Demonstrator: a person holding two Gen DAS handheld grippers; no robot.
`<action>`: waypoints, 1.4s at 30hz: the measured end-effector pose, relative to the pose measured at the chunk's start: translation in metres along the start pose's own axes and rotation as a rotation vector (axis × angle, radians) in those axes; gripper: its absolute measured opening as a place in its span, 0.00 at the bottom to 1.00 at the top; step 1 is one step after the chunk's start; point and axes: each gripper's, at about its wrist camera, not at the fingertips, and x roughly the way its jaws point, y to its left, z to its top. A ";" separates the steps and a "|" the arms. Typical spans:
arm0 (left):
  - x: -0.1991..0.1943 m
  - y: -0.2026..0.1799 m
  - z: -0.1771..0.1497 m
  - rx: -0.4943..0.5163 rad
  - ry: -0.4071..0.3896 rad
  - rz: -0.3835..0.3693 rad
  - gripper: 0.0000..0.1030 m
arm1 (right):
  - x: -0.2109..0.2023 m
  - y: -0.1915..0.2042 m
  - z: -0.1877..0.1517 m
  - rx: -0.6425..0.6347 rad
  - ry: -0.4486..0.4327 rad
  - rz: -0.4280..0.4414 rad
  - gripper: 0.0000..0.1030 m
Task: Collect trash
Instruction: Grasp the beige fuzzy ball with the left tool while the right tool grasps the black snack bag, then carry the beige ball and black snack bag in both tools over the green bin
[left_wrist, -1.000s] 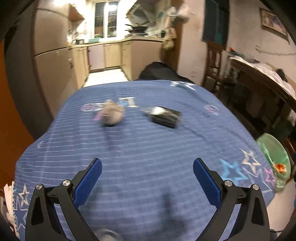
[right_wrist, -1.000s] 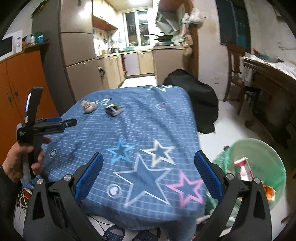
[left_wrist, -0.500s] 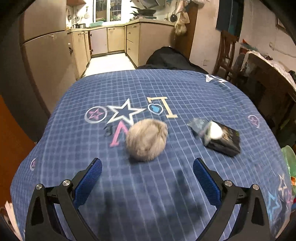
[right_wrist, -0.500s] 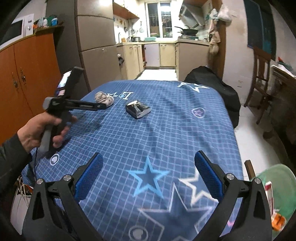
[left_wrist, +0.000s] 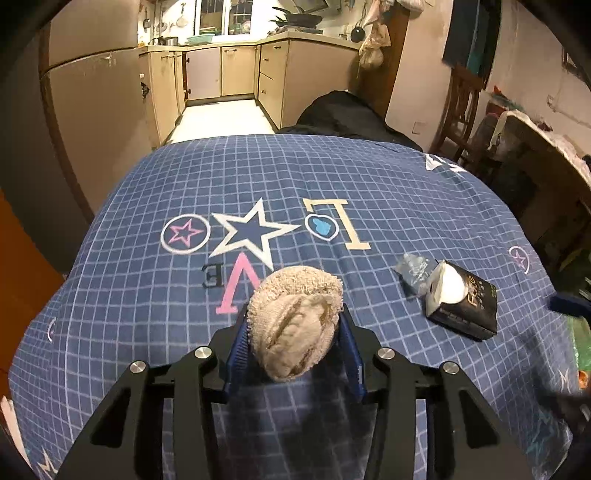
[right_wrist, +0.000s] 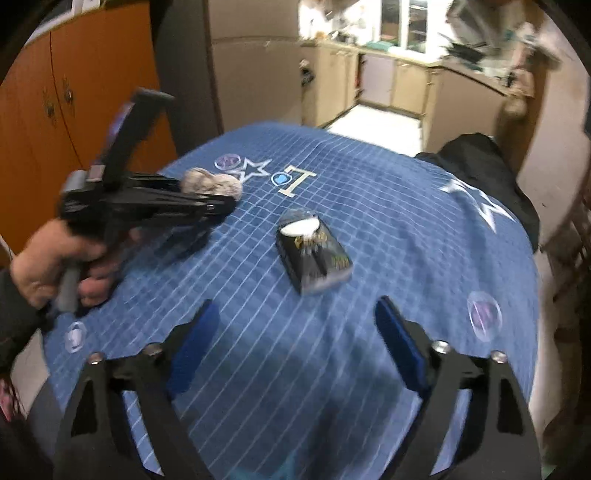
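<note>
Beige terry: a balled cloth (left_wrist: 295, 325) sits between the blue pads of the left gripper (left_wrist: 293, 350), both pads pressing its sides as the jaws close. One second ago those jaws stood wide over bare tablecloth with the ball far ahead; half a second ago the ball lay just beyond the fingertips, jaws still spread. Now it fills the gap, bulging above and ahead of the pads.

Blue checked tablecloth (left_wrist: 155, 295): printed star, ringed star, letters. These prints lie just ahead of the left gripper, where earlier they were distant.

Black tissue pack (left_wrist: 461, 306), white tissue showing at its opening, clear wrapper scrap at its far end: on the cloth, ahead and right of the left gripper, apart from it. It has come nearer in view than in the earlier left wrist pictures.

Right wrist view, blurred:

Hand (right_wrist: 55, 266), dark sleeve: at left of the right gripper, gripping the handle of the left gripper (right_wrist: 218, 203), whose tips are at the balled cloth (right_wrist: 212, 184). A second ago this hand held its tool upright, clear of the cloth.

Tissue pack (right_wrist: 314, 254): straight ahead of the right gripper (right_wrist: 295, 350), well short of its fingertips. Earlier it was small and far up the table.

Right gripper jaws: spread, closing, nothing between them but tablecloth (right_wrist: 424, 236). Their blue pads stand visibly closer together than in both earlier pictures.
</note>
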 end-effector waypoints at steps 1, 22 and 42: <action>-0.003 0.004 -0.002 -0.009 -0.002 -0.006 0.44 | 0.010 -0.001 0.008 -0.025 0.021 -0.004 0.71; -0.052 -0.006 -0.022 -0.033 -0.111 0.067 0.44 | 0.034 0.014 0.021 0.059 0.040 -0.080 0.41; -0.277 -0.107 -0.134 0.009 -0.498 0.092 0.44 | -0.197 0.112 -0.073 0.233 -0.534 -0.362 0.41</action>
